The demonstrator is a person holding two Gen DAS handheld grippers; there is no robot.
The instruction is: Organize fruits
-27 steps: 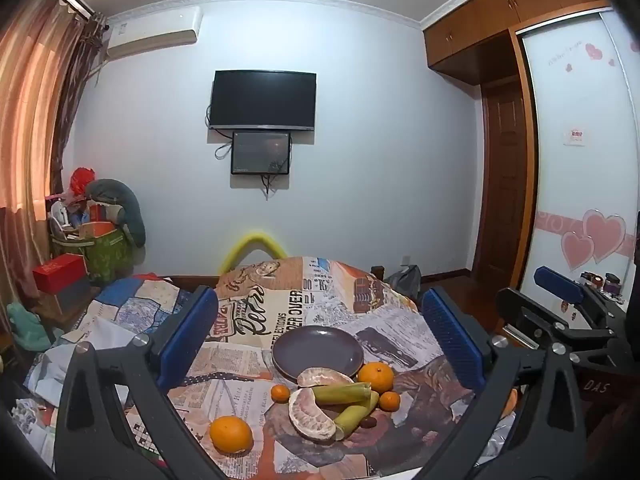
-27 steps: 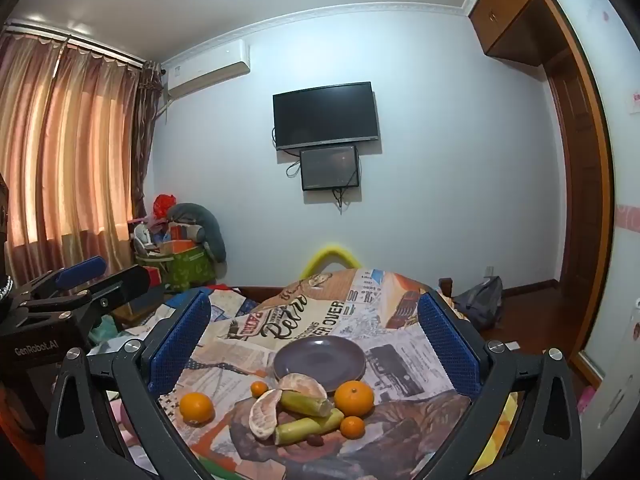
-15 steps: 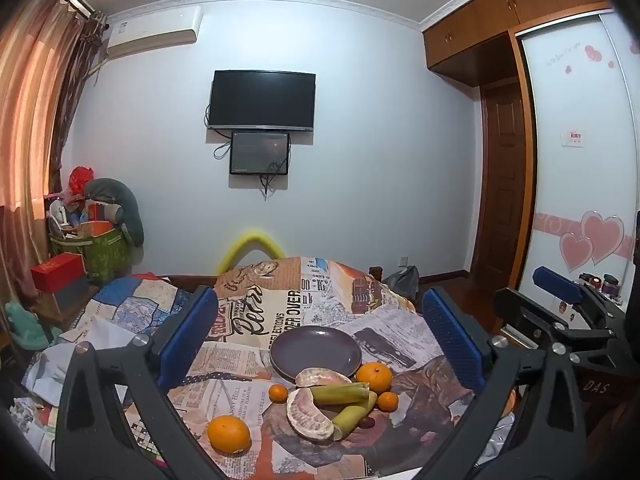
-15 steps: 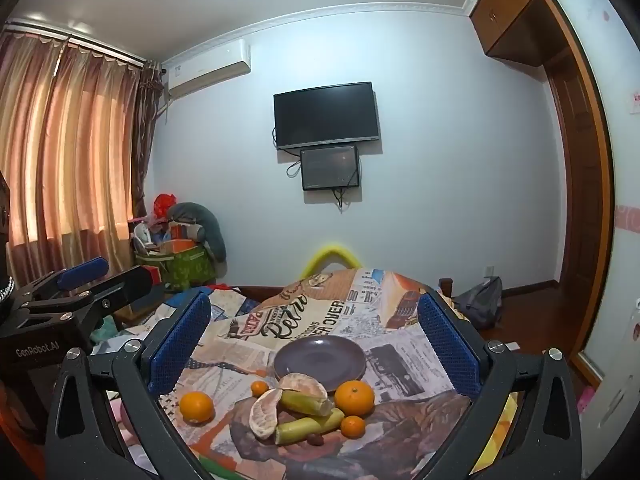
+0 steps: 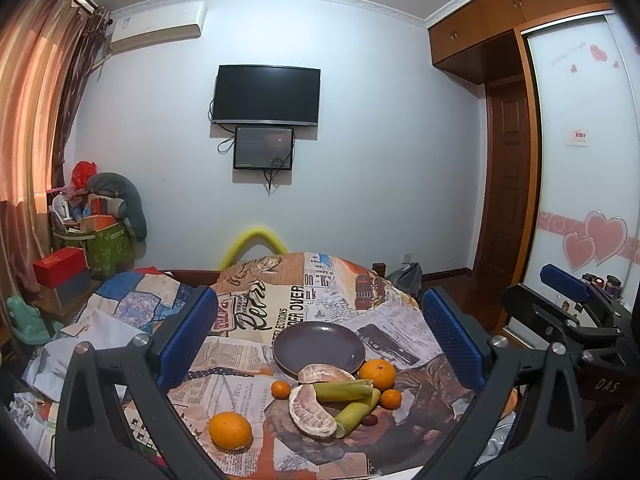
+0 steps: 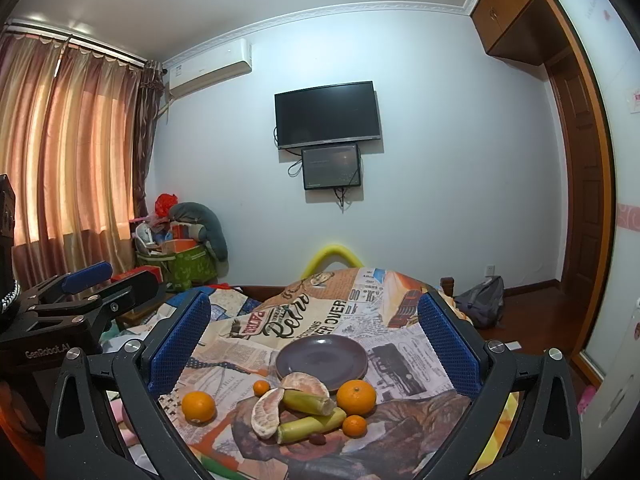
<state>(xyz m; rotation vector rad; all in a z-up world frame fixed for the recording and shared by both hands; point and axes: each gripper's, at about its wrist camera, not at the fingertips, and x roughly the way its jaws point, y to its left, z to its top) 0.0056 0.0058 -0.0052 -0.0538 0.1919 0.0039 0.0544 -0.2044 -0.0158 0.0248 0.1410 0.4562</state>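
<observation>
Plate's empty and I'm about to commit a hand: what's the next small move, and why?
Probably lower the open right gripper onto the large orange beside the plate: it sits unobstructed on that side, while the pomelo segments lie on the sugarcane pieces.

"Retro", "OVER" on tablecloth (image 6: 304,320)

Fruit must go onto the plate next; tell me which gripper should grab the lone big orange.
Left. The large round orange lies on the left gripper side, apart from the pile; both grippers are open and empty.

Small dark fruit (image 6: 317,438) under sugarcane (image 6: 310,426): too small to identify.
</observation>
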